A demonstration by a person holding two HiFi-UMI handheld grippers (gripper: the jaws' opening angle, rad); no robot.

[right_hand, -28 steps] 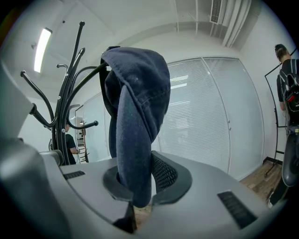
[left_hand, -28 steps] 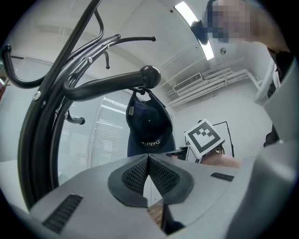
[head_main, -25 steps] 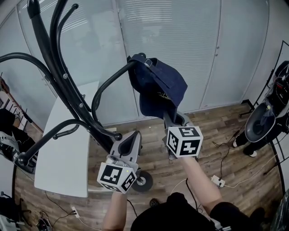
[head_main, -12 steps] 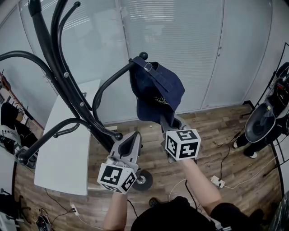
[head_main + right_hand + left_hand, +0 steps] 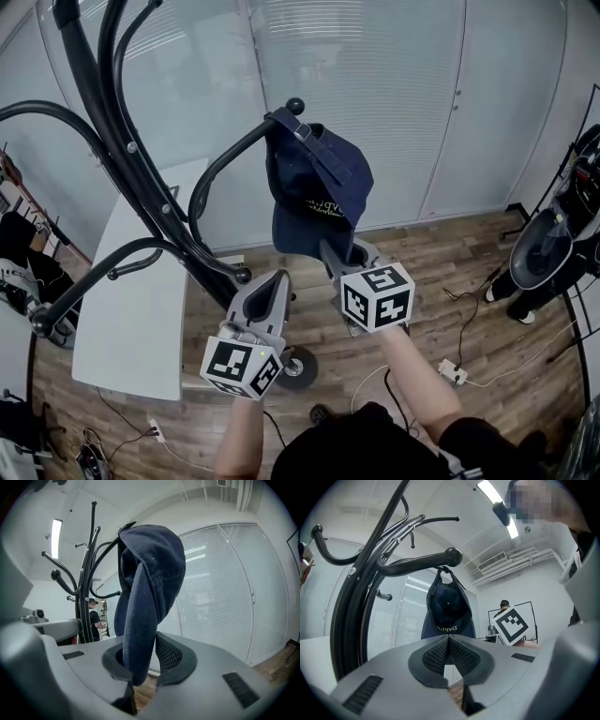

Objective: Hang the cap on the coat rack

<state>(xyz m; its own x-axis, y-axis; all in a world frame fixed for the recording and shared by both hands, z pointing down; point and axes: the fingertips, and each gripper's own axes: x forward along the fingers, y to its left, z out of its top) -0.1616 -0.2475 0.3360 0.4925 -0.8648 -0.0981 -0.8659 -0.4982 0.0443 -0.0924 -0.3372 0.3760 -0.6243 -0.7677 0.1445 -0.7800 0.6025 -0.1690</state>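
The cap (image 5: 314, 187) is seen hung by its back strap over a ball-ended arm (image 5: 417, 565) of the coat rack (image 5: 141, 183), and its crown and brim hang down from there. The main part of the task is therefore judged as done.

The brim is found between the pads of the right gripper (image 5: 339, 251), which is held just under the cap. These jaws are opening, and the brim is touched by both pads, as far as can be told. The left gripper (image 5: 272, 289) is held lower, near the rack, with its jaws pressed together and nothing between them.

What is left, it seems: the brim must be fully released and the right gripper drawn away, so that the cap is carried by the arm alone.
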